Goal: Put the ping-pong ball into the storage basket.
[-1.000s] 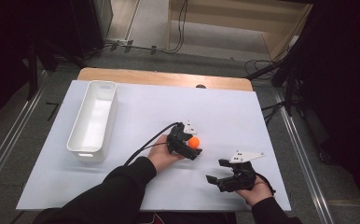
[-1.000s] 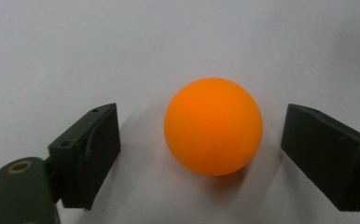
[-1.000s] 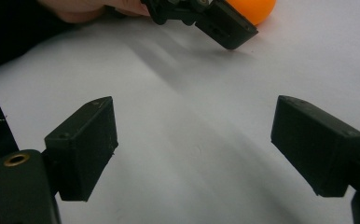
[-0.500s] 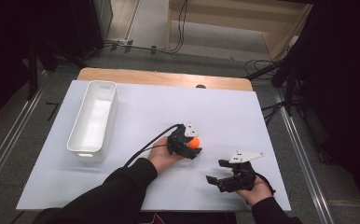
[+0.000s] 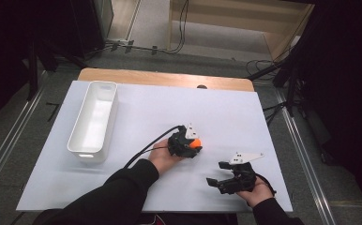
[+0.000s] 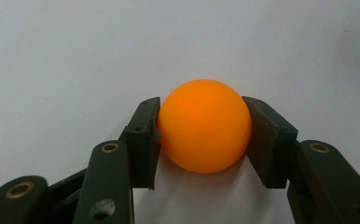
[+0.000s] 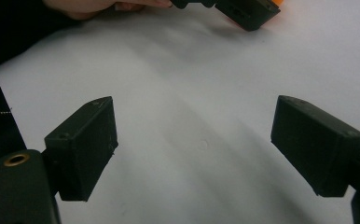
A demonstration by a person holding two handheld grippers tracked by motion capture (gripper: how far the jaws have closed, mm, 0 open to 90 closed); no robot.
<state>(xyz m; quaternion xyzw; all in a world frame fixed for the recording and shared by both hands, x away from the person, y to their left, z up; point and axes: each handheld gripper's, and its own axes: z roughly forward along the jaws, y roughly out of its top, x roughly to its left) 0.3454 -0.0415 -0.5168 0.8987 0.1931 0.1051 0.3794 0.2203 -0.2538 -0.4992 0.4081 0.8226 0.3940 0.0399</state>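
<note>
Centre frame on the table (image 5: 137,112), left gripper (image 5: 191,146) clamps the ball (image 6: 204,132), grasp done; bin (image 5: 94,121) upper left likely next; right gripper (image 5: 222,181) gapes empty.

From above, I see little of the ball (image 5: 196,143): the left gripper (image 5: 187,145) covers most of it. In my right gripper view the top edge cuts off that gripper (image 7: 225,7) and its hand (image 7: 94,5), leaving a sliver of orange. My sleeves run out of the high view's near edge.
</note>
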